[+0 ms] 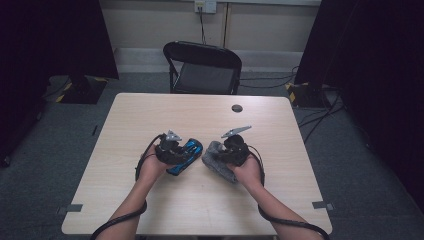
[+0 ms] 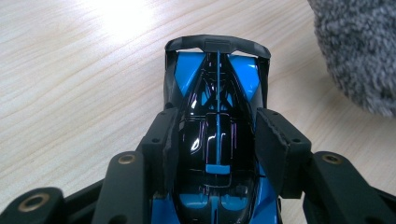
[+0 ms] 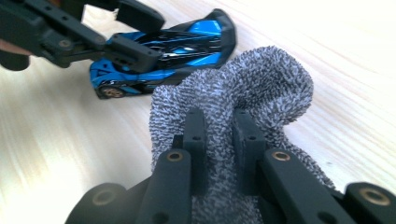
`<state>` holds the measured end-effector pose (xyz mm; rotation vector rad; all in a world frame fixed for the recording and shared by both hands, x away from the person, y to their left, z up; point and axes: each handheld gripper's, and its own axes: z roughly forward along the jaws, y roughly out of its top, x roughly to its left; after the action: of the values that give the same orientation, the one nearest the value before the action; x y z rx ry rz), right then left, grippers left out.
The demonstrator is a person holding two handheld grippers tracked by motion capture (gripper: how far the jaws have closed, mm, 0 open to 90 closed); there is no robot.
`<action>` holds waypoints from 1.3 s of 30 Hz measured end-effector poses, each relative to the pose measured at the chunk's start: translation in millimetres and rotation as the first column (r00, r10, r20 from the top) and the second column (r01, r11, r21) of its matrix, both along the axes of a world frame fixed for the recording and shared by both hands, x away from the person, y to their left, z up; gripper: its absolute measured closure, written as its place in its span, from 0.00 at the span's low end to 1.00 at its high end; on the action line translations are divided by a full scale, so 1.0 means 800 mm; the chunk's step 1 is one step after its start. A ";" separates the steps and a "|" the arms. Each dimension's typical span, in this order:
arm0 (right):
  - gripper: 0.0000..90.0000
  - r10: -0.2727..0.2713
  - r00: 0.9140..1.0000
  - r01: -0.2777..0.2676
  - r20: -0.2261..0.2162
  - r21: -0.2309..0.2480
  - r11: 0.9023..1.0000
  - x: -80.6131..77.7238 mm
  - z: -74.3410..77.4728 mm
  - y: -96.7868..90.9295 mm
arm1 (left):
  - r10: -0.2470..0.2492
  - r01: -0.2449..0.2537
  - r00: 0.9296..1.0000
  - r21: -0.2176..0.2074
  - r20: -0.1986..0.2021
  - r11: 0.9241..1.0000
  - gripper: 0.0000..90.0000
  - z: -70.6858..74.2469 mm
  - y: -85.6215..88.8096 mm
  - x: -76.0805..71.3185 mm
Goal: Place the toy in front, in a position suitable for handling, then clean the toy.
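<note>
Cloth first — the right gripper (image 3: 219,135) pinches a fold of the nubby grey cloth (image 3: 247,88), bunched just beside the toy car (image 2: 217,116), which lies to its left on the pale wood table (image 1: 210,210). The left gripper (image 2: 217,140) clamps the car's glossy black-and-blue body across its width — long axis running away between the jaws, spoiler end farthest out.

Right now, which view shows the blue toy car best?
The left gripper view: the blue toy car sits large between the left tool pads, roof sharp. The right gripper view shows its side; the high view shows it small.
</note>
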<state>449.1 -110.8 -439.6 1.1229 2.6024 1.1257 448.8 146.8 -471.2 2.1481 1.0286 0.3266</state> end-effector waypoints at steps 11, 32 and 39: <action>0.87 -0.062 0.998 0.062 0.007 -0.012 0.998 0.014 -0.001 -0.017 | 0.000 0.000 1.000 0.001 -0.001 1.000 0.56 0.000 0.000 -0.001; 0.87 -0.156 0.988 0.156 0.017 -0.026 0.987 0.036 -0.003 -0.012 | 0.000 0.000 1.000 -0.005 0.011 1.000 0.57 -0.001 0.001 -0.002; 0.87 -0.146 0.989 0.147 0.021 -0.030 0.989 0.035 -0.006 -0.005 | -0.001 0.001 1.000 -0.014 0.004 1.000 0.57 -0.001 0.002 -0.001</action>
<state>476.8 -114.6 -444.0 1.2667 2.4680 1.0561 447.7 148.2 -472.4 2.1347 1.0250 0.3217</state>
